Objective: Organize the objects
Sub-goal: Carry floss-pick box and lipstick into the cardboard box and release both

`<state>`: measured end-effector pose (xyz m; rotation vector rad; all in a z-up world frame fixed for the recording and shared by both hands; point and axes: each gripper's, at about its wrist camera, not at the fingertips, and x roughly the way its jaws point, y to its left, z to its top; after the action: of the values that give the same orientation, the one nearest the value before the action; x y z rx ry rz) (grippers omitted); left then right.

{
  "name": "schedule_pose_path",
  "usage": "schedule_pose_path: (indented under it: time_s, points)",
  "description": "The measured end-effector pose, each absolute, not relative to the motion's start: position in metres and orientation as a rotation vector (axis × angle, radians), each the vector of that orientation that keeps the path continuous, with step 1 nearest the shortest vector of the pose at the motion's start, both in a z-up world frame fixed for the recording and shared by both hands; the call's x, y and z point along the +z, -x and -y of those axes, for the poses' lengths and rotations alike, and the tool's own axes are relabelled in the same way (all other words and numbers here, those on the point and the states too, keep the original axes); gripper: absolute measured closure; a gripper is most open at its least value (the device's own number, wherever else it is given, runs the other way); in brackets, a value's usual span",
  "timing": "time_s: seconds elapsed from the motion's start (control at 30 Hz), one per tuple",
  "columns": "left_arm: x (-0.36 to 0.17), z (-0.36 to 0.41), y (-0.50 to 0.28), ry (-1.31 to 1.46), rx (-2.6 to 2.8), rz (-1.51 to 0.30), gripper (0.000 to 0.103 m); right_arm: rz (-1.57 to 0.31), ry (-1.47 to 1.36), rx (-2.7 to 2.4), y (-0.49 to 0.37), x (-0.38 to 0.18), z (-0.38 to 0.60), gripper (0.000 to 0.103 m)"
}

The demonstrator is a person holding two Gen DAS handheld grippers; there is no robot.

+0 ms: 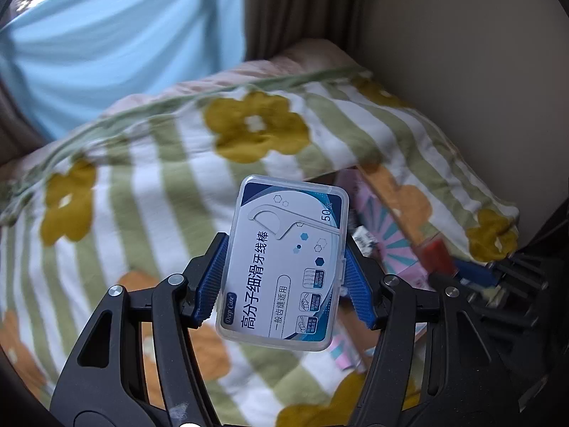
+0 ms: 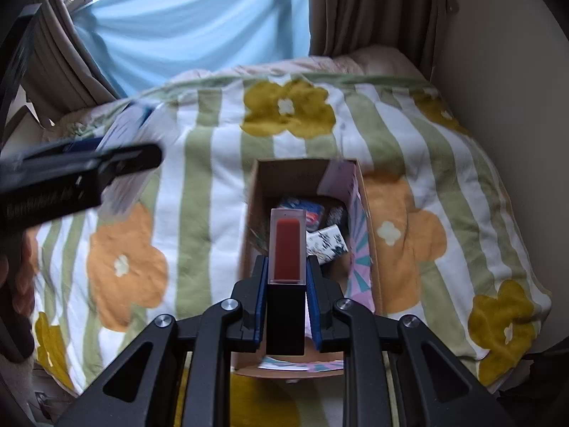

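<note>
Holding a floss-pick case [image 1: 284,263] in my left tongs [image 1: 282,277] and a lipstick [image 2: 287,254] in my right tongs [image 2: 286,299], I should lower each squarely over the open cardboard box [image 2: 370,249] before releasing.

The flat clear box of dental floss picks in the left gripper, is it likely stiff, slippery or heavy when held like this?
The floss pick box looks like hard clear plastic with straight edges, so probably stiff. The left gripper holds it only by its narrow sides and it sits tilted, so the smooth plastic may slip or twist. It is thin, so likely light.
</note>
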<state>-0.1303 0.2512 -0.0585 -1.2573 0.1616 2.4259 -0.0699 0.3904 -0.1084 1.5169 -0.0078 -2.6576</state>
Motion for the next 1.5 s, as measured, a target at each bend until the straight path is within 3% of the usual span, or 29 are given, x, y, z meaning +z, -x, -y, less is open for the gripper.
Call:
schedule_pose_path:
  time_s: [0.6, 0.9, 0.93, 0.97, 1.0, 1.03, 1.5]
  points:
    - [-0.206, -0.381, 0.221, 1.353, 2.163, -0.314, 0.044, 0.088, -1.653, -2.462, 0.105, -0.236, -0.407, 0.084]
    - [-0.232, -0.394, 0.233, 1.424, 2.134, -0.339, 0.043, 0.106, -1.682, -2.415, 0.105, -0.253, -0.403, 0.084]
    - [-0.232, -0.395, 0.235, 1.431, 2.138, -0.344, 0.034, 0.103, -1.683, -2.411, 0.105, -0.253, -0.403, 0.08]
    - [-0.231, -0.395, 0.235, 1.431, 2.144, -0.352, 0.006, 0.102, -1.676, -2.413, 0.105, -0.253, -0.403, 0.056]
    - [-0.228, -0.396, 0.235, 1.418, 2.151, -0.351, 0.001, 0.098, -1.67, -2.418, 0.104, -0.252, -0.403, 0.015]
    - [-0.225, -0.395, 0.235, 1.392, 2.157, -0.336, 0.0, 0.101, -1.664, -2.415, 0.103, -0.251, -0.404, 0.0]
    - [-0.221, -0.39, 0.234, 1.406, 2.134, -0.352, 0.0, 0.132, -1.693, -2.425, 0.087, -0.249, -0.413, 0.0]
